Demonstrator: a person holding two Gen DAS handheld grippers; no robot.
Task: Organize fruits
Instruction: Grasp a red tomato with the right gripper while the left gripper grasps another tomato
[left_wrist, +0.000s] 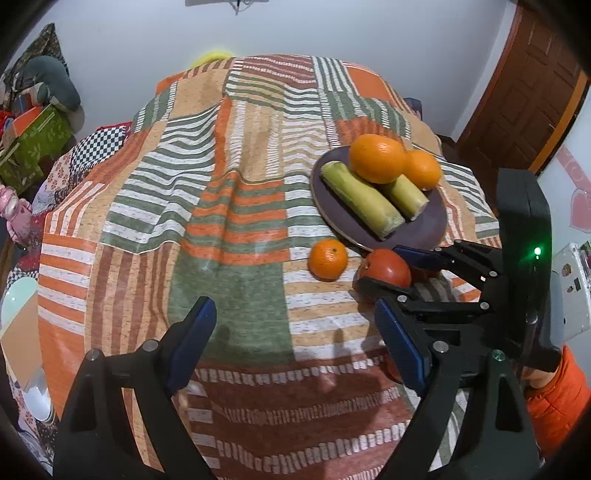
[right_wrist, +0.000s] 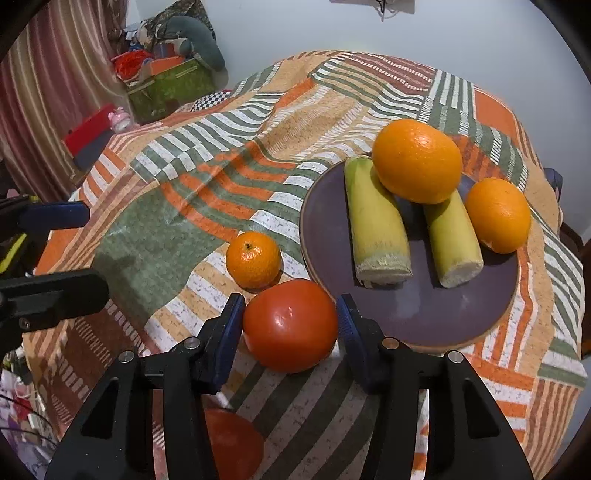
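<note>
We hold the right gripper (right_wrist: 290, 321) around the tomato (right_wrist: 291, 325): the blue pads stand on both sides of it and seem to touch its skin, though we cannot tell if they press. The tomato lies on the cloth (right_wrist: 177, 229) just beside the plate (right_wrist: 417, 317), next to the mandarin (right_wrist: 253, 259). Our left gripper (left_wrist: 295, 339) stands wide apart and empty, further from the plate.
</note>
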